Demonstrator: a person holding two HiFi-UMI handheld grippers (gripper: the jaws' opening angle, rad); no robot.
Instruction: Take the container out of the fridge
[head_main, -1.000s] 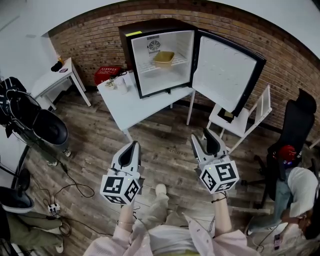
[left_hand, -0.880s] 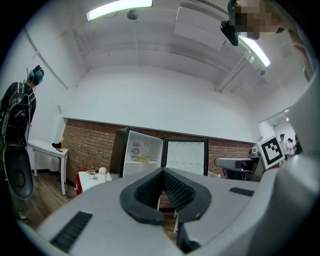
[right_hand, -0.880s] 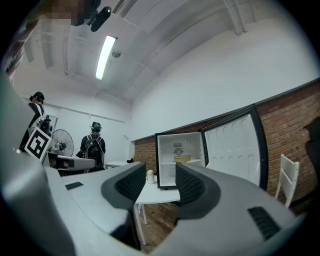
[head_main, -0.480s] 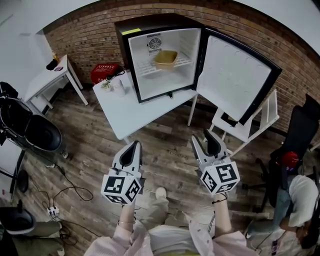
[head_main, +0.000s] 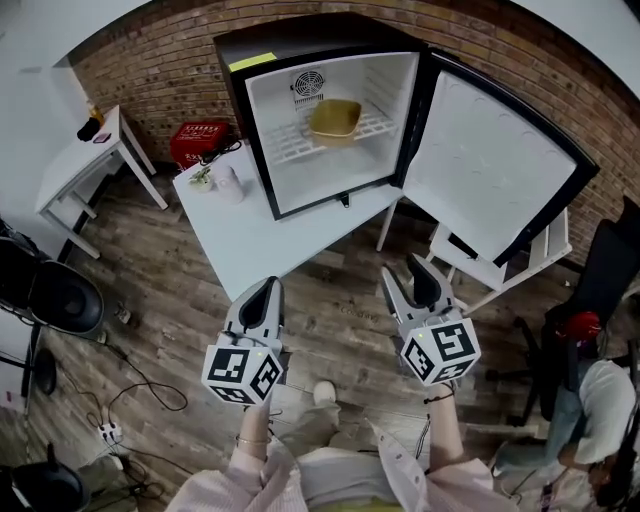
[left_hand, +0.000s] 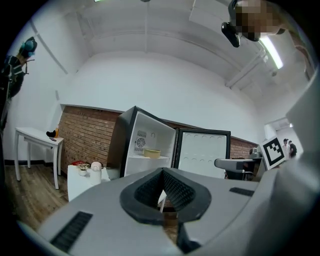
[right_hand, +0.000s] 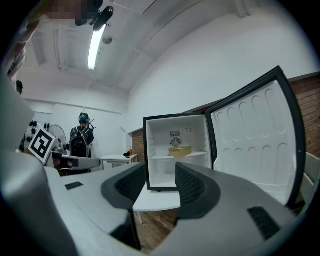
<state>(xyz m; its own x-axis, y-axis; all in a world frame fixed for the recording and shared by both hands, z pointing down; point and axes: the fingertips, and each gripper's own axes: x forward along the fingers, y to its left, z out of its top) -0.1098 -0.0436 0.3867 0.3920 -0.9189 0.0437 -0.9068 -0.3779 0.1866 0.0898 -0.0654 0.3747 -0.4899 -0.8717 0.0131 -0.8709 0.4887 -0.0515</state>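
A yellow container (head_main: 335, 117) sits on the wire shelf inside the open mini fridge (head_main: 262, 130), which stands on a white table (head_main: 265, 240). The fridge door (head_main: 495, 165) is swung wide to the right. Both grippers hang over the wooden floor, well short of the table. My left gripper (head_main: 267, 292) is shut, its pads meeting with nothing between them. My right gripper (head_main: 410, 283) is open and empty. The container (left_hand: 151, 153) shows far off above the left gripper (left_hand: 163, 172); in the right gripper view the container (right_hand: 180, 151) lies straight beyond the right gripper (right_hand: 160, 186).
A white cup (head_main: 229, 184) and a small plant stand on the table's left corner. A red basket (head_main: 200, 142) and a white side table (head_main: 85, 160) are at the left, a white chair (head_main: 500, 262) under the door. A person (head_main: 600, 395) sits at right. Cables (head_main: 130, 375) cross the floor.
The fridge and table have grown larger and nearer in the head view as I moved toward them. Both grippers kept their places in the view and their jaw states.
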